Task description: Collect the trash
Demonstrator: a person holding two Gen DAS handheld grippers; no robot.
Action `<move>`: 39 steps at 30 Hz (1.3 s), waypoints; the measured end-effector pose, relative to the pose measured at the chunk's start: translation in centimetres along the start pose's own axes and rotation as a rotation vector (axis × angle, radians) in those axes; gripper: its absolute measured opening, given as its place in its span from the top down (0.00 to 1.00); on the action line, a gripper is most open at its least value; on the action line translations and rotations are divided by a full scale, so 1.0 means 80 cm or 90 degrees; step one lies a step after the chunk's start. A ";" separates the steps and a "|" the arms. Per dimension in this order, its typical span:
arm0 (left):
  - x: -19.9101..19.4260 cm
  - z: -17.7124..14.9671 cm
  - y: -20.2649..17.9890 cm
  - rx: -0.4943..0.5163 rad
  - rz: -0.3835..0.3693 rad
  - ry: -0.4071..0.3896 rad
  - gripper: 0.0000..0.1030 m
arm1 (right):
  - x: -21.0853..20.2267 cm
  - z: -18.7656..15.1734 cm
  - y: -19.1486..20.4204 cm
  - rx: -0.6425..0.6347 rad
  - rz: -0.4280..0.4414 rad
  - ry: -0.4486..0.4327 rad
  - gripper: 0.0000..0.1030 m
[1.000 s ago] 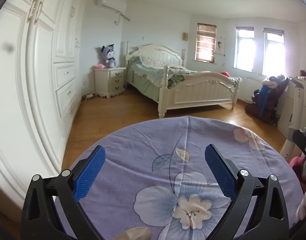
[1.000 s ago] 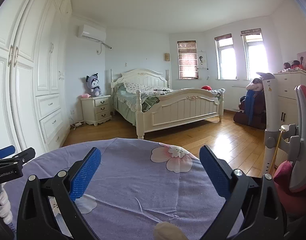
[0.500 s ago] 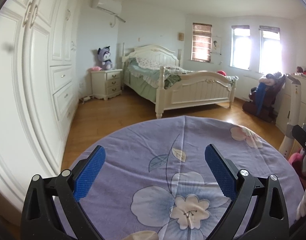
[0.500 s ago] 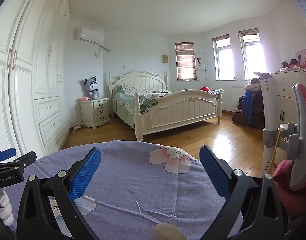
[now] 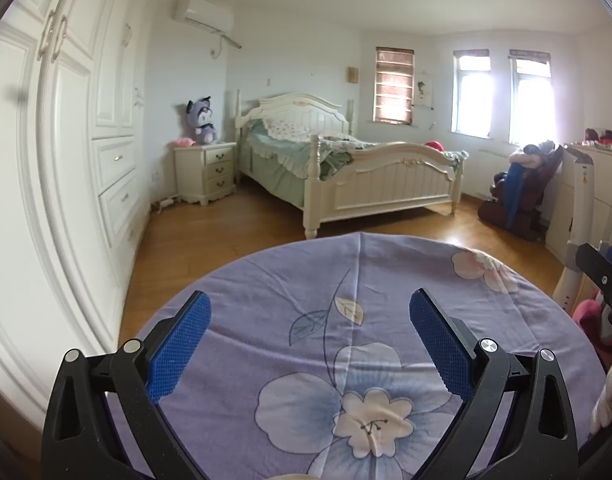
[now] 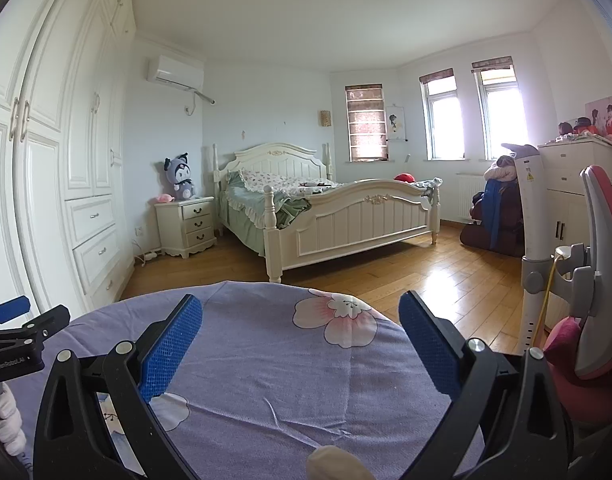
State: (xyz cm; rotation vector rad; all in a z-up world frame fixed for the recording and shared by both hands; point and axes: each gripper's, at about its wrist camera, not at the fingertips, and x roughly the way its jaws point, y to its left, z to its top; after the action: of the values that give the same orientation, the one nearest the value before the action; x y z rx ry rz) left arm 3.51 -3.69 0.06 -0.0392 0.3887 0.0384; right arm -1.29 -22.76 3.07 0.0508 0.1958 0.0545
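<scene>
My left gripper (image 5: pixel 309 320) is open and empty, held above a round table with a purple floral cloth (image 5: pixel 346 272). My right gripper (image 6: pixel 299 322) is open and empty above the same cloth (image 6: pixel 265 360). A small pale object (image 6: pixel 336 462) shows at the bottom edge of the right wrist view; a sliver of a similar one (image 5: pixel 291 477) shows in the left wrist view. I cannot tell what they are. The left gripper also shows at the left edge of the right wrist view (image 6: pixel 13 336).
A white bed (image 6: pixel 326 216) stands across the wooden floor (image 6: pixel 426 264). White wardrobes (image 5: pixel 65 160) line the left wall, with a nightstand (image 5: pixel 205 174) beside the bed. A pink chair (image 6: pixel 594 280) and a white post (image 6: pixel 534 240) stand close on the right.
Both wrist views have tilted up a little, so the table sits lower in frame. Both grippers stay open and empty.
</scene>
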 end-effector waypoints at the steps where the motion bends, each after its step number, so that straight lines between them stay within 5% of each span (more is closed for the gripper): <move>1: 0.001 0.001 0.000 0.000 0.000 0.001 0.05 | 0.001 0.000 -0.001 0.000 0.000 0.000 0.05; 39: -0.002 0.005 0.004 -0.004 0.000 -0.011 0.05 | 0.001 -0.003 -0.011 -0.002 -0.005 0.002 0.05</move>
State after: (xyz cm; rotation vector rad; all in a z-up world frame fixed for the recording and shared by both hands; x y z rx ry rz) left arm 3.49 -3.36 0.48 -0.0451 0.3720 0.0407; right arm -1.20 -23.59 2.77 0.0469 0.1983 0.0464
